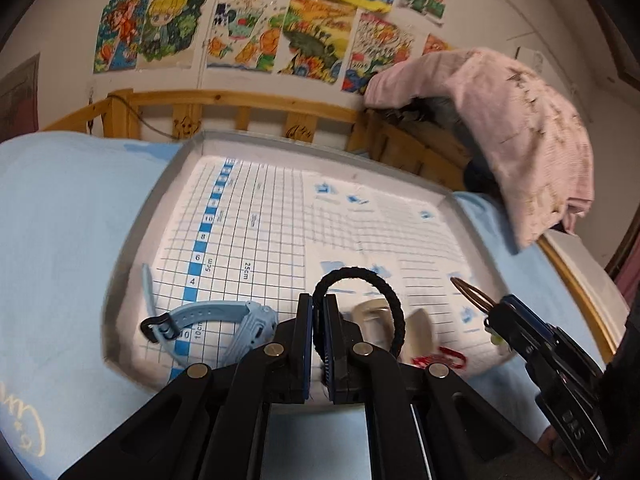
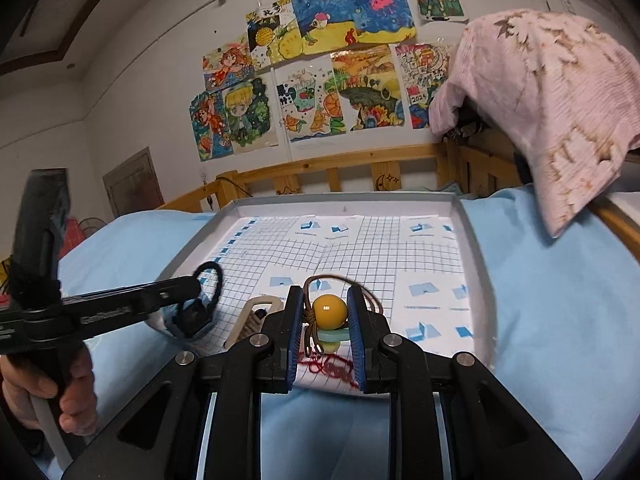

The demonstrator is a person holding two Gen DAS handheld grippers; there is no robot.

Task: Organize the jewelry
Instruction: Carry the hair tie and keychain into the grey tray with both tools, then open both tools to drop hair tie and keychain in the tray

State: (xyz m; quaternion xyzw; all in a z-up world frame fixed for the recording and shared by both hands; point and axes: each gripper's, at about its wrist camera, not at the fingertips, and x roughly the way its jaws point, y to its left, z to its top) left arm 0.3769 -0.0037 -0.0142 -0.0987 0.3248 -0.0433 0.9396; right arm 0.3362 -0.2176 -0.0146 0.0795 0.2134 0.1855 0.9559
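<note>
- While your left gripper (image 1: 318, 304) stands pressed together on the black braided hair tie (image 1: 362, 300), that loop hangs free above the tray (image 1: 280, 142); judge it soft, light and floppy; the pinch on the cord itself looks the right hold.
- Your right gripper (image 2: 324, 312) pinches a yellow bead (image 2: 329, 311) on a brown cord bracelet (image 2: 340, 280), the jaws part-spread around it; the bead looks hard, smooth and round, so it could roll out of the pads; the cord loops trail loose and may snag.
- Below the bead sit pale green pieces (image 2: 331, 340), which you cannot tell apart clearly.
- On the gridded tray floor lie a light blue watch (image 1: 224, 320), a beige clip-like piece (image 1: 376, 312) and a red thread item (image 1: 440, 360), all near the front edge; the watch strap looks rubbery and bendy.
- The far half of the tray is bare grid, good room for laying things down.
- Mind the raised grey rim on every side; the tray rests on soft blue bedding (image 2: 560, 300), so it may tip if pressed; a pink cloth (image 2: 560, 100) overhangs to the right.
</note>
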